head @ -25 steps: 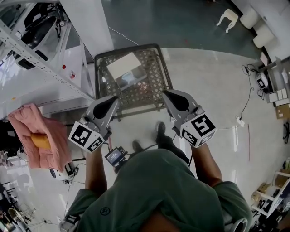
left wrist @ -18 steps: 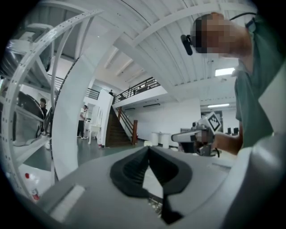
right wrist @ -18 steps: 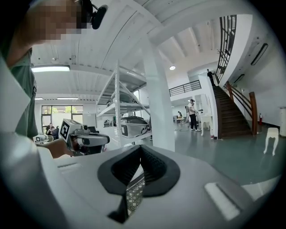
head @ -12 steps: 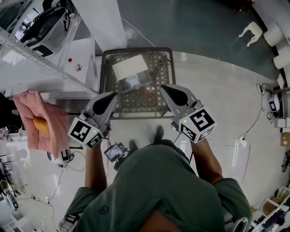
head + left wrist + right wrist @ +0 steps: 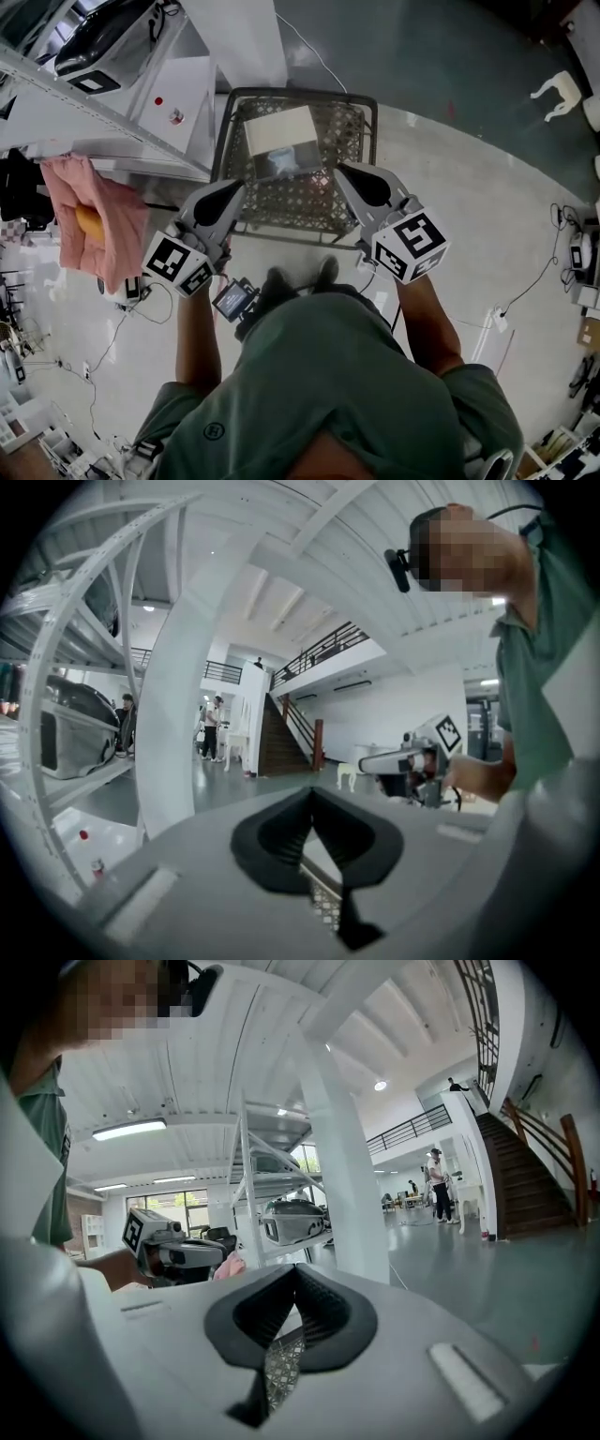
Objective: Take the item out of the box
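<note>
1. Both grippers were out in front of the person, level-ish and side by side. They pointed at a dark mesh basket (image 5: 349,112) standing on the floor (image 5: 469,187).
2. The left gripper (image 5: 232,191) had its jaws closed, pads meeting at the tip with nothing pinched. Its own view only showed a bit of mesh through the gap lower down.
3. Same deal with the right gripper (image 5: 343,174): jaws closed and empty, with a sliver of mesh visible under the pads in its view.
4. The box (image 5: 277,139) lay inside the basket, toward the far side. It had a pale top and a darker shiny patch on the near side. What was in it couldn't be made out.
5. From the head view the box sat between the two gripper tips and a little beyond them. Neither gripper touched it. The tips hung over the basket's near half.
6. A white rack (image 5: 103,122) stood just left of the basket. A pink cloth (image 5: 108,234) hung off its near end with something orange (image 5: 87,222) on it.
7. The person's shoes (image 5: 323,272) were right at the basket's near edge.
</note>
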Demonstrator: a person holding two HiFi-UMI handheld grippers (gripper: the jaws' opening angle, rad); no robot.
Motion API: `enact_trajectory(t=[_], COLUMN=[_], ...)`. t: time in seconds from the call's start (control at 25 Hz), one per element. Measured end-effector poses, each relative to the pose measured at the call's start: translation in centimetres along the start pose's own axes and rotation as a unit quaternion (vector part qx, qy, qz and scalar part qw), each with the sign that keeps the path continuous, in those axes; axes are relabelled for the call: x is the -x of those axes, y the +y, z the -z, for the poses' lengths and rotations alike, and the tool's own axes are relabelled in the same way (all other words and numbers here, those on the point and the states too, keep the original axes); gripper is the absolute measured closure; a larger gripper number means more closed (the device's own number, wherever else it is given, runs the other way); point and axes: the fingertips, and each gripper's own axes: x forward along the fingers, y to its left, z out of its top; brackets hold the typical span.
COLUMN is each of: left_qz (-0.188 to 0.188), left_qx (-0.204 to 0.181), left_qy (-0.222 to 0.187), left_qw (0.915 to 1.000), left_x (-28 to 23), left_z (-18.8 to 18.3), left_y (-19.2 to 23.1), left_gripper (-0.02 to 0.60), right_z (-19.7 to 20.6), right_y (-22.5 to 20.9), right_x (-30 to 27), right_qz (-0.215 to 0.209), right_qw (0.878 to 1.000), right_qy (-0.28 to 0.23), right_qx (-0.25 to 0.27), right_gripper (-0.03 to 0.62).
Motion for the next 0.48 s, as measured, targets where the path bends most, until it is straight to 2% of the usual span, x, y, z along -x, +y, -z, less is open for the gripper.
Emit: enact_trajectory(t=[0.24,0.48], left_qz=[-0.007,0.028], left_qx=[0.013,0.016], left_qy=[0.016,0.004], left_qw=[0.9998,0.9995], left_x=[-1.3,-4.8], left_z=[1.1,0.8], left_y=[1.7,4.1], left_gripper=[0.578,0.578], right_z=[0.9,1.0], right_y=[-1.3,-3.2], right_x=[-1.6,-3.4], right_qz=[-0.009,0.015], right_qw=[1.000,0.999], right_qy=[0.010,0.022], right_qx=[-0.012,-0.017], right_gripper=[0.589,0.589])
